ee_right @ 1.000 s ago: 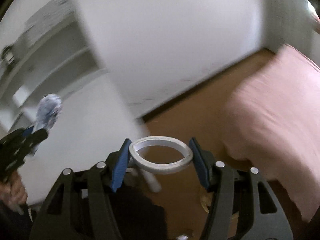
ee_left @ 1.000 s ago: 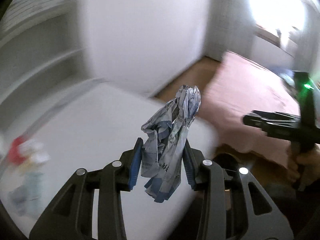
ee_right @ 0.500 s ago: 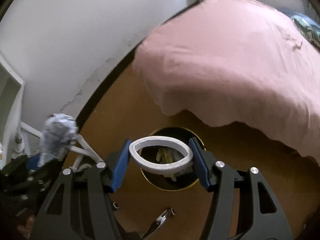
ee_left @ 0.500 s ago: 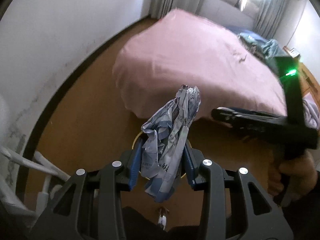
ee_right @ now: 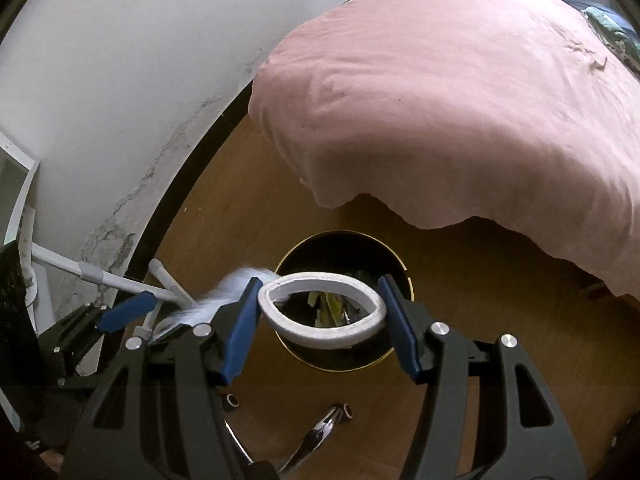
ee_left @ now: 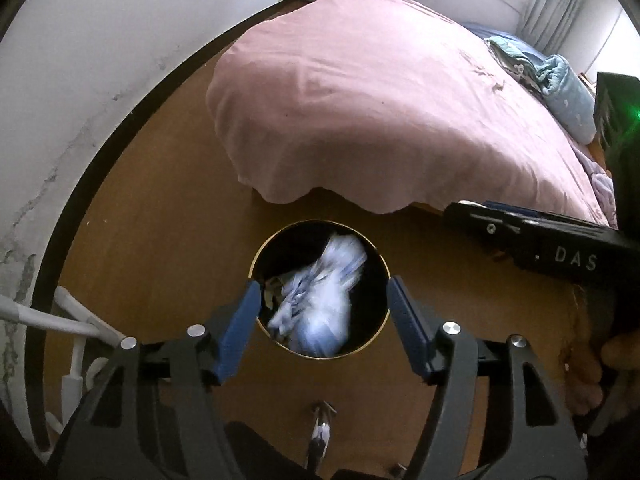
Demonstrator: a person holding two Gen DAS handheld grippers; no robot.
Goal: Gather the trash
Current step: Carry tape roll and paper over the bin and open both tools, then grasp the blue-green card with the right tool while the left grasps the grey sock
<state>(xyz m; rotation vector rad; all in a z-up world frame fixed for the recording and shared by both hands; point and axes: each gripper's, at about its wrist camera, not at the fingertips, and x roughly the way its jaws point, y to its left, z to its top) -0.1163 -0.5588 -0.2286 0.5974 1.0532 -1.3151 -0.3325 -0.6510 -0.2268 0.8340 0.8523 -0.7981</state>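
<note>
Wooden floor (ee_left: 168,216), bin (ee_left: 256,256) holding wrapper (ee_left: 320,296)

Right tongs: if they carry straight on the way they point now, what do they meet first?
Most likely the open mouth of the round black gold-rimmed bin, which lies directly ahead of the right tongs and the squashed white tape ring they hold. Nothing visible blocks the way, though depth is hard to judge.

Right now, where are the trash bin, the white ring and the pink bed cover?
trash bin (ee_left: 256,258): left wrist view, gold rim at upper left.
white ring (ee_right: 324,336): right wrist view, its near band.
pink bed cover (ee_right: 460,100): right wrist view, middle of the top.
</note>
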